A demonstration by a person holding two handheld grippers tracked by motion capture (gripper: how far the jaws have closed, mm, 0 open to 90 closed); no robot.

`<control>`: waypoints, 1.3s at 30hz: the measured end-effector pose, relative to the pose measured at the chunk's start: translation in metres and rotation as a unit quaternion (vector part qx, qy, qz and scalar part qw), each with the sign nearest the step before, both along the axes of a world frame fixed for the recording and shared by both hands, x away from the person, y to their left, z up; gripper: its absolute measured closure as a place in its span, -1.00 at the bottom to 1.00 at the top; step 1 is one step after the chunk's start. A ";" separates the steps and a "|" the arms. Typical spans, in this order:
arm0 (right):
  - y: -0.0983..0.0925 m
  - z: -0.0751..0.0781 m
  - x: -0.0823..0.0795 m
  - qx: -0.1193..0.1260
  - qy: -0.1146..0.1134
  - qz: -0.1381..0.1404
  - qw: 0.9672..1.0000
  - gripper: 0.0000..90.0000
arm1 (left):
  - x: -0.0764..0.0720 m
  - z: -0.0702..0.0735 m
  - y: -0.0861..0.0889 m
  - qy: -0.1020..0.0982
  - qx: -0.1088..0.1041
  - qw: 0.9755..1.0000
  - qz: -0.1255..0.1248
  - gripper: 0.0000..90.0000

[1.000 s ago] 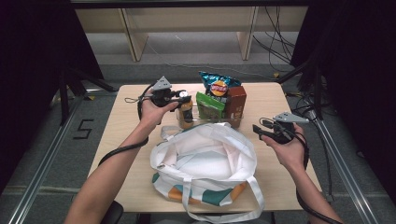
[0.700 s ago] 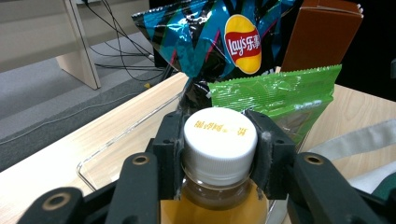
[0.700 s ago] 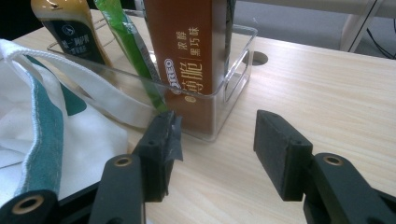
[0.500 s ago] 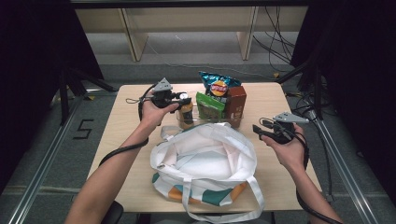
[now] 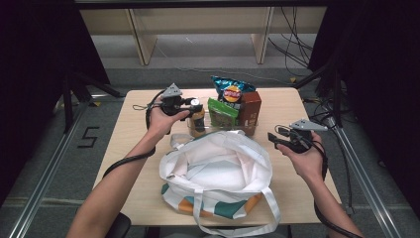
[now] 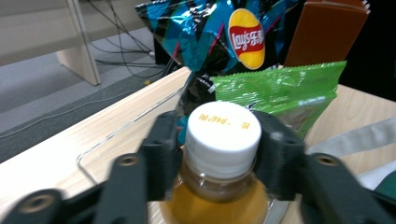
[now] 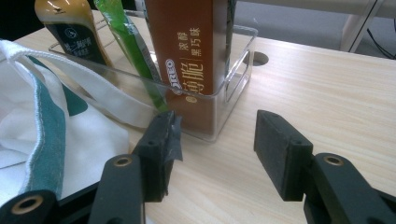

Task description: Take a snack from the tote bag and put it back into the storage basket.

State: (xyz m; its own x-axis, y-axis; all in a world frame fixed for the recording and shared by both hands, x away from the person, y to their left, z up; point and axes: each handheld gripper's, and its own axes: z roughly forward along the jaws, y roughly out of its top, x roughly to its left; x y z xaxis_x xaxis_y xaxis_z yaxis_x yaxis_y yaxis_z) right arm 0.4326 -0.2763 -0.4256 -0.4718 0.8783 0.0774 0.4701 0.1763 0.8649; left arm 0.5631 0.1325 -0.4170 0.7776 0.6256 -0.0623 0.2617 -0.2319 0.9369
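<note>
Bottle (image 6: 219, 186) of amber drink stands in the clear bin (image 7: 233, 70); left gripper (image 5: 190, 103), held level, has just been opening, pads flanking its white cap (image 6: 223, 128); right gripper (image 7: 212, 140) hovers agape, empty, beside the tote bag (image 5: 218, 168); chip bag (image 6: 219, 37), green packet (image 6: 280, 88) and brown box (image 7: 187, 51) crowd close.

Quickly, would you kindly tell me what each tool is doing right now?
Left tool: jaws just opening, standing around the bottle cap.
Right tool: open, empty.

The high view looks forward and down over the whole desk (image 5: 287, 106). Each tongs camera sits low and close. All views share the bottle (image 5: 198, 120) (image 6: 219, 154) (image 7: 70, 28).
</note>
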 end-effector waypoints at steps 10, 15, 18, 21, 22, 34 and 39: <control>0.000 -0.001 0.002 -0.001 -0.010 0.004 1.000 0.10 | -0.012 0.005 0.008 0.000 -0.002 1.000 0.018 -0.40; 0.000 -0.002 0.002 -0.003 -0.009 0.002 1.000 0.10 | -0.019 0.009 0.012 -0.002 -0.005 1.000 0.023 -0.44; 0.000 -0.001 0.002 -0.003 -0.009 0.003 1.000 0.10 | -0.025 0.012 0.014 -0.003 -0.005 1.000 0.028 -0.46; 0.000 -0.001 0.002 -0.003 -0.009 0.001 1.000 0.10 | -0.030 0.015 0.017 -0.001 -0.011 0.999 0.031 -0.47; 0.000 -0.001 0.002 -0.003 -0.009 0.001 1.000 0.10 | -0.031 0.016 0.018 -0.001 -0.011 0.999 0.032 -0.48; 0.003 0.001 -0.002 0.010 0.008 -0.010 1.000 0.10 | -0.054 0.021 0.028 0.001 -0.011 0.999 0.033 -0.51; 0.001 0.000 -0.001 0.010 -0.003 -0.004 1.000 0.10 | -0.064 0.020 0.033 0.004 -0.015 0.999 0.035 -0.53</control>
